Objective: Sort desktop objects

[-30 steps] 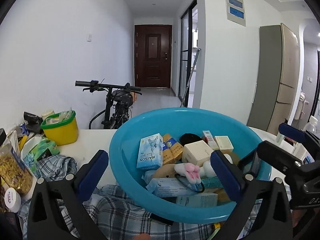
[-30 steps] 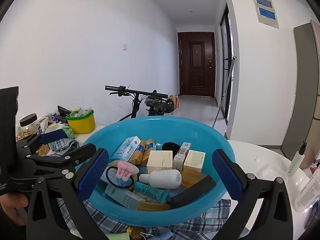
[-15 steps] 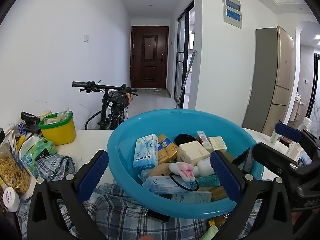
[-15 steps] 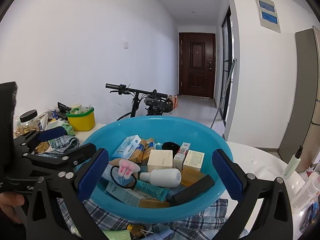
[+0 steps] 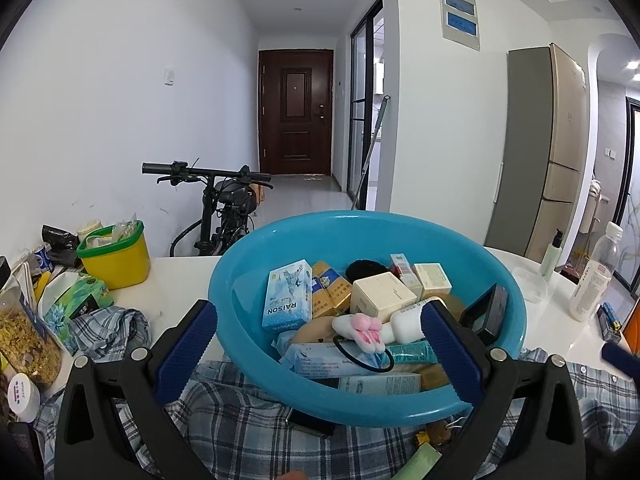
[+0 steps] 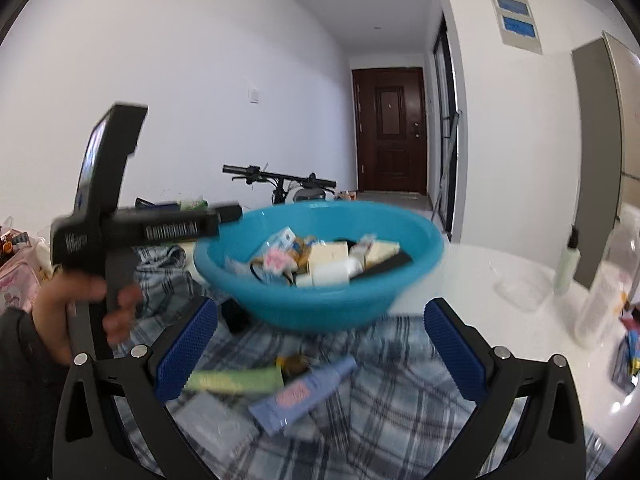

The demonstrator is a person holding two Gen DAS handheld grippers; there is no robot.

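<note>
A blue basin [image 5: 248, 280] [image 6: 320, 304] sits on a plaid cloth [image 5: 240, 420] and holds several boxes, tubes, a white bottle and a pink bunny hair tie [image 5: 360, 326]. My left gripper [image 5: 320, 356] is open and empty, just in front of the basin's near rim. My right gripper [image 6: 320, 356] is open and empty, further back, above a blue-grey tube [image 6: 304, 392] and a green pack [image 6: 236, 380] lying on the cloth [image 6: 400, 400]. The left gripper's body, held by a hand, shows in the right wrist view [image 6: 120, 232].
A yellow tub [image 5: 116, 256], a green tissue pack [image 5: 76, 300] and a snack jar [image 5: 24, 340] stand at the left. Bottles [image 5: 592, 280] [image 6: 568, 260] stand on the white table [image 5: 560, 320] at the right. A bicycle [image 5: 224, 204] is behind the table.
My right gripper has pulled back from the basin and swung, so its view is blurred and shows the cloth items. My left gripper has shifted only slightly.
</note>
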